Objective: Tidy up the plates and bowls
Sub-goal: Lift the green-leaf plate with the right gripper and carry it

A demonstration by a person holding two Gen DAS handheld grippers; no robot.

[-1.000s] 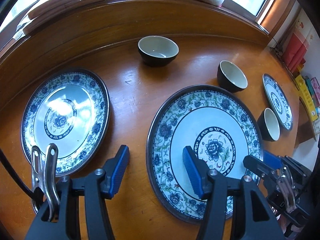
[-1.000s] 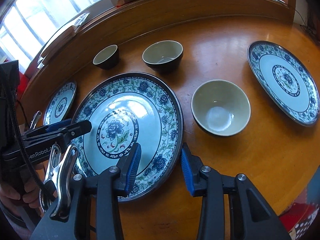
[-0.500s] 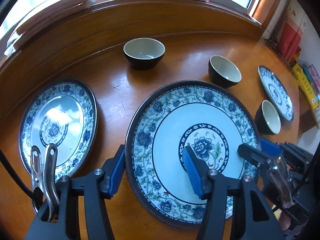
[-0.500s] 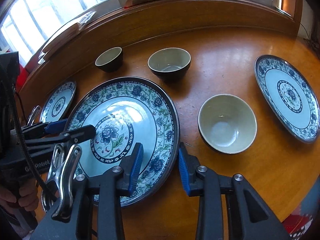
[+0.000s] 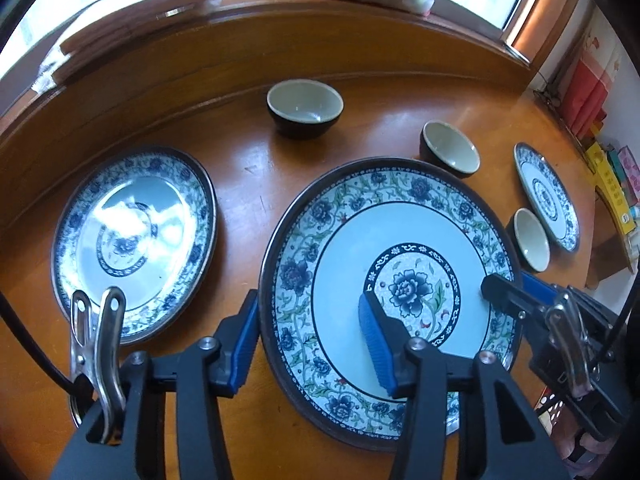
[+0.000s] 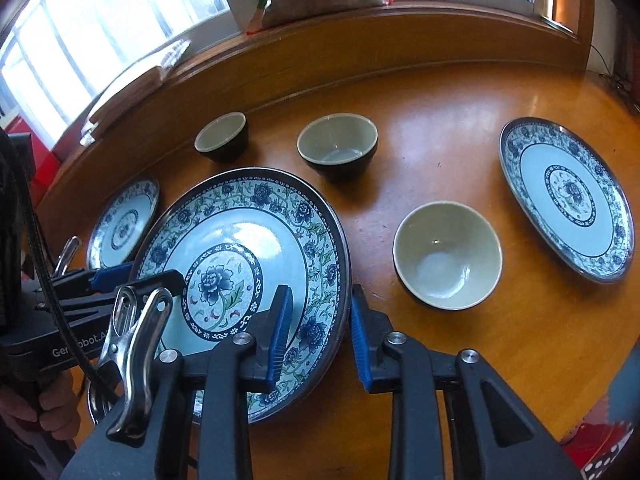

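A large blue-and-white floral plate (image 5: 400, 240) (image 6: 240, 220) lies on the wooden table between both grippers. My left gripper (image 5: 308, 298) straddles its left rim. Its jaws are closing, one pad against the outer edge and the other over the plate's inside, still wide apart. My right gripper (image 6: 320, 290) straddles the right rim. Those jaws are closing too, with the rim between the pads and no firm press visible. Each gripper also shows in the other view: right gripper (image 5: 520, 292), left gripper (image 6: 132, 280).
A smaller floral plate (image 5: 132, 240) lies at the left and another (image 6: 568, 196) at the right. Three dark bowls stand around: far (image 5: 305, 106), middle (image 6: 338, 148), near right (image 6: 446, 256). A raised wooden ledge (image 5: 280, 40) bounds the back. A hand (image 6: 40, 412) holds the left gripper.
Both pairs of jaws have narrowed around the large plate's rim. The left gripper's outer pad, earlier apart from the plate, now sits against its edge. The plate looks larger in the left wrist view.
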